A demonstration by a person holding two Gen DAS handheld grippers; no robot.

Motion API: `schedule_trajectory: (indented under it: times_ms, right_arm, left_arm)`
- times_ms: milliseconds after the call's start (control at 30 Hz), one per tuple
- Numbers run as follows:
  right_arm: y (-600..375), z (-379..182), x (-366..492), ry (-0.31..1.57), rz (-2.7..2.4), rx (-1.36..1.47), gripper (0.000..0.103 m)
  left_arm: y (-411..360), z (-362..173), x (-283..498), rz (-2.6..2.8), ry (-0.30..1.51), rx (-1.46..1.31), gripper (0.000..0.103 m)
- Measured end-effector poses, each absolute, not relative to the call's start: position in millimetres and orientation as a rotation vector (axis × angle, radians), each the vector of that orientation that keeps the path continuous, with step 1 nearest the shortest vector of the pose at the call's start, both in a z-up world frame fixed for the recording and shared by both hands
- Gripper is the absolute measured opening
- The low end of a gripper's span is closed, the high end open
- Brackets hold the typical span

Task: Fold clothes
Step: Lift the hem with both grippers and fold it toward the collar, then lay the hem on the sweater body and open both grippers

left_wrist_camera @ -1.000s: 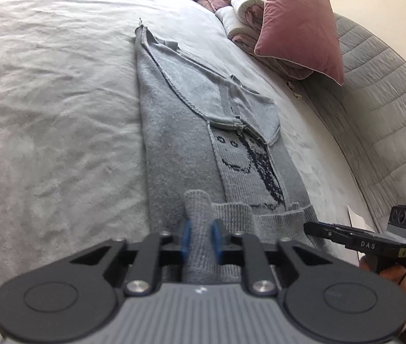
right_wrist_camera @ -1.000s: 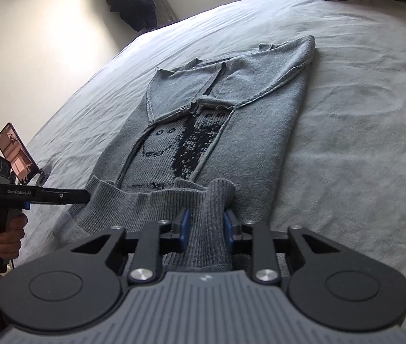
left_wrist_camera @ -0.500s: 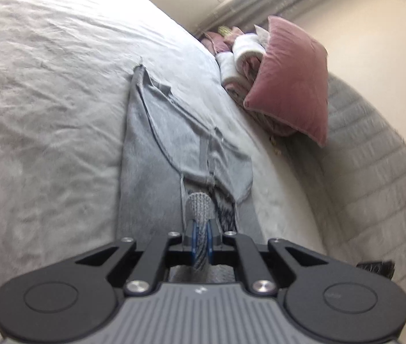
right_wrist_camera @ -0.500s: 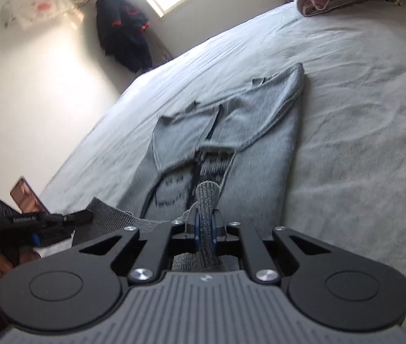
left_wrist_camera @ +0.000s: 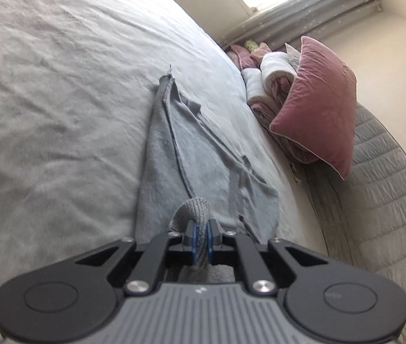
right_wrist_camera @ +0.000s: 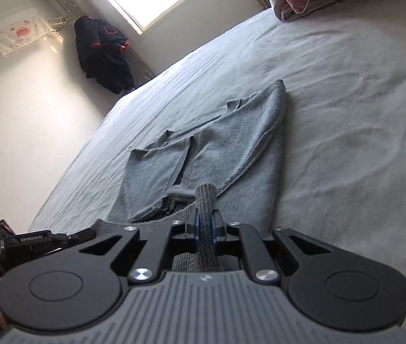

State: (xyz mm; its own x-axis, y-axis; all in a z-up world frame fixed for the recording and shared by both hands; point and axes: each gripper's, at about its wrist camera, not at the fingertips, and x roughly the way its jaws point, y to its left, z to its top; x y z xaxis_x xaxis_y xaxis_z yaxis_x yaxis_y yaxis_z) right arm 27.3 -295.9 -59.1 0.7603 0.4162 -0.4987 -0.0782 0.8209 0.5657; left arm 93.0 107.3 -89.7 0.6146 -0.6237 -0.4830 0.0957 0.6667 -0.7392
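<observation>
- Since a second ago, both grippers have lifted the ribbed hem and carried it up over the body, hiding the knitted face.
- Left wrist view: left gripper [left_wrist_camera: 200, 236] fingers are clenched on the hem of the grey sweater [left_wrist_camera: 203, 166], which lies sleeves-in on the bed [left_wrist_camera: 45, 100], near a pink pillow [left_wrist_camera: 317, 111].
- Right wrist view: right gripper [right_wrist_camera: 205, 233] likewise pinches the hem. Bottom-to-top fold seems under way; next, lay the hem squarely at the collar, then let go.
</observation>
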Motion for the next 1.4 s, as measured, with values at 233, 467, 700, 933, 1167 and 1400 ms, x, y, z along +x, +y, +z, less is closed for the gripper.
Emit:
schedule_trajectory:
  times_ms: [233, 467, 700, 933, 1167, 1400]
  right_arm:
    - [-291, -80, 32, 0.681, 0.265, 0.461, 0.01]
    - [-276, -70, 22, 0.612, 0.204, 0.306, 0.027]
    - [-265, -50, 1, 0.504, 0.143, 0.212, 0.07]
    - [-227, -51, -7, 0.515, 0.241, 0.051, 0.075]
    - [-233, -79, -7, 0.586, 0.301, 0.035, 0.078]
    - [-262, -54, -15, 0.629, 0.338, 0.281, 0.103]
  left_arm:
    - [88, -88, 88, -0.383, 0.768, -0.447, 0.012]
    - [80, -70, 78, -0.319, 0.719, -0.301, 0.031]
    - [81, -46, 56, -0.38, 0.627, -0.274, 0.055]
    - [56, -53, 41, -0.527, 0.623, -0.149, 0.056]
    - [63, -73, 34, -0.552, 0.672, -0.069, 0.058]
    - [120, -56, 26, -0.565, 0.731, -0.374, 0.071]
